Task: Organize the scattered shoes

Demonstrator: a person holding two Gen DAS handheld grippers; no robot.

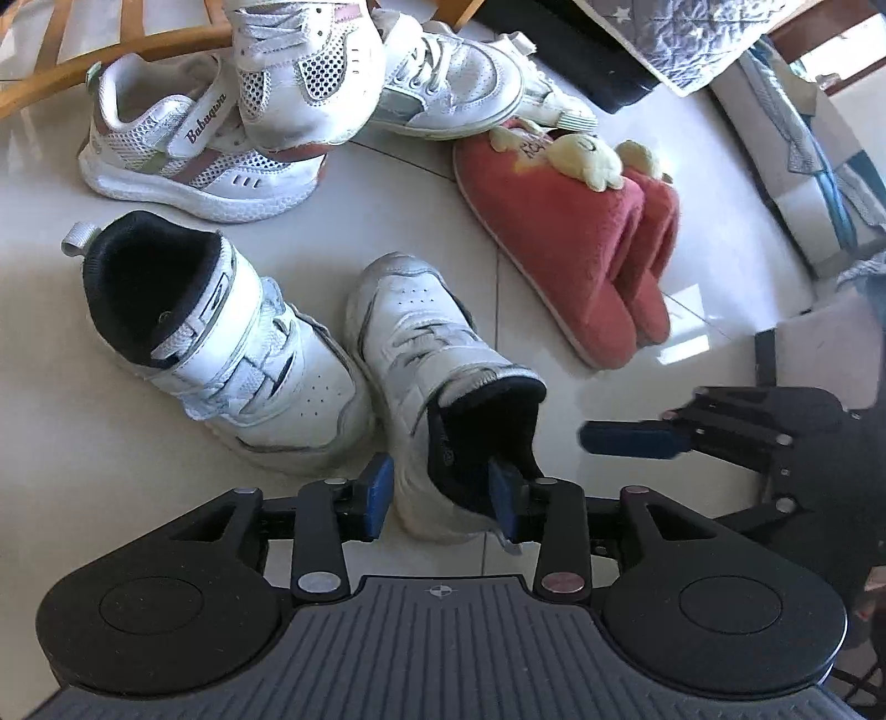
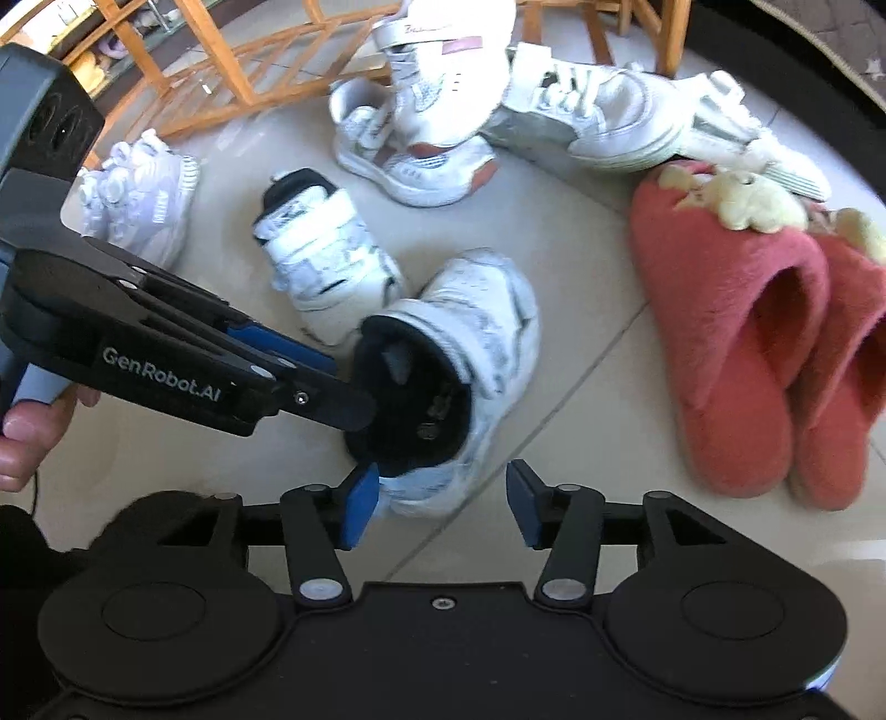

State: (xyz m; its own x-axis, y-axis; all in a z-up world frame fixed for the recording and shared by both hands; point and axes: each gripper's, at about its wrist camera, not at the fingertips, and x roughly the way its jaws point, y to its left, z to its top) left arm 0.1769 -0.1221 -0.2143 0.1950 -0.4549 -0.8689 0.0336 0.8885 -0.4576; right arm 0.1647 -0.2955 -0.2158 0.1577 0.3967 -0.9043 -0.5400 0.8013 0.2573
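Note:
A white velcro sneaker with a black lining lies tilted on the pale tiled floor, its opening toward me. My left gripper is shut on its collar, with one blue finger inside the opening and the other outside the wall. In the right wrist view this left gripper reaches in from the left onto the same sneaker. My right gripper is open, its fingers either side of the sneaker's heel without touching it. The matching sneaker stands just to the left, toe against the held one.
A pair of red fluffy slippers lies to the right. White sneakers with pink trim and laced white ones are piled behind. Lavender sneakers sit far left by wooden chair legs. A quilt hangs at the upper right.

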